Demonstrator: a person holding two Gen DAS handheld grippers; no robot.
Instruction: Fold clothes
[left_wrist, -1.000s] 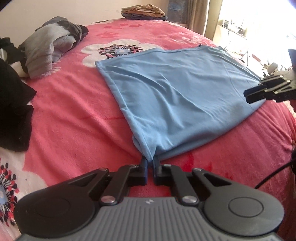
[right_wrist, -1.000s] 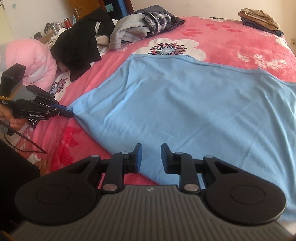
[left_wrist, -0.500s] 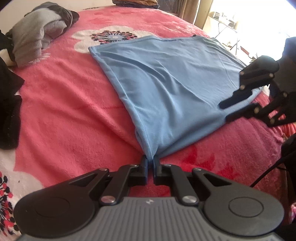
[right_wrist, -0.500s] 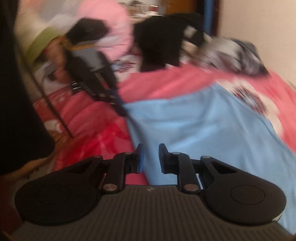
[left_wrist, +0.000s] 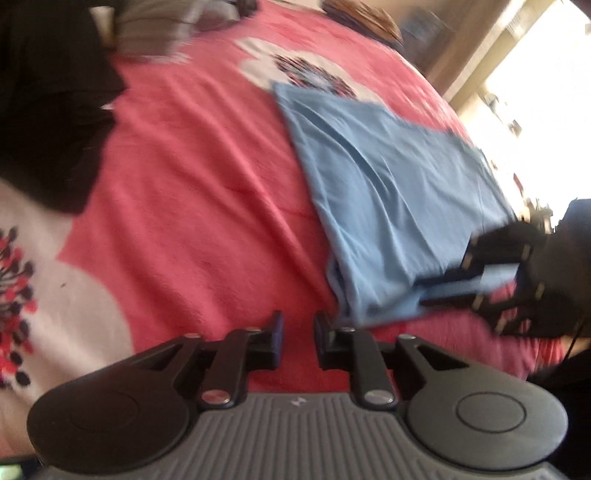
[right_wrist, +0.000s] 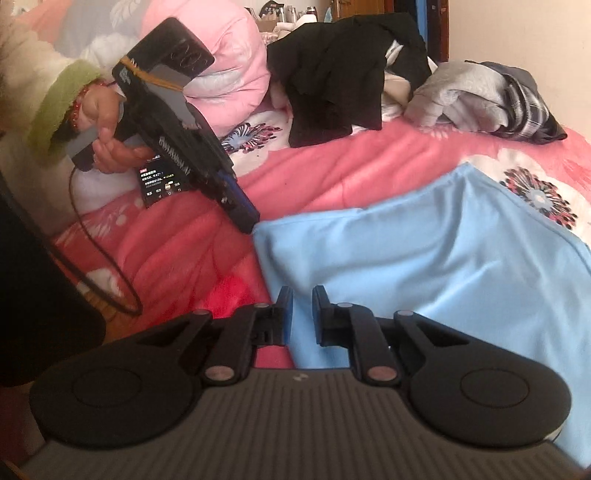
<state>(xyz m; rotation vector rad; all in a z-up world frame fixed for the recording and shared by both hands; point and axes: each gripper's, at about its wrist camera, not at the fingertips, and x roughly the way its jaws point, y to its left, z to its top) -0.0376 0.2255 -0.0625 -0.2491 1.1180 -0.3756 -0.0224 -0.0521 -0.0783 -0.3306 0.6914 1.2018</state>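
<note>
Released a moment ago, the blue cloth (left_wrist: 388, 206) lies doubled on the pink blanket (left_wrist: 207, 192); left claw (left_wrist: 297, 334) gapes empty, right claw (right_wrist: 302, 314) also parted over its edge. Further folds likely remain; unfolded clothes (right_wrist: 476, 96) wait behind.

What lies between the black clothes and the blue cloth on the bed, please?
Only bare pink blanket separates the black clothes from the blue cloth, in the left wrist view.

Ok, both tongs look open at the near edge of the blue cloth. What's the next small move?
Probably shut the right tongs on the blue cloth. Seen from the left wrist, the cloth's near edge appears to lie between the open fingers, so a grip seems ready. The left tongs are open just beside the near corner and hold nothing.
</note>
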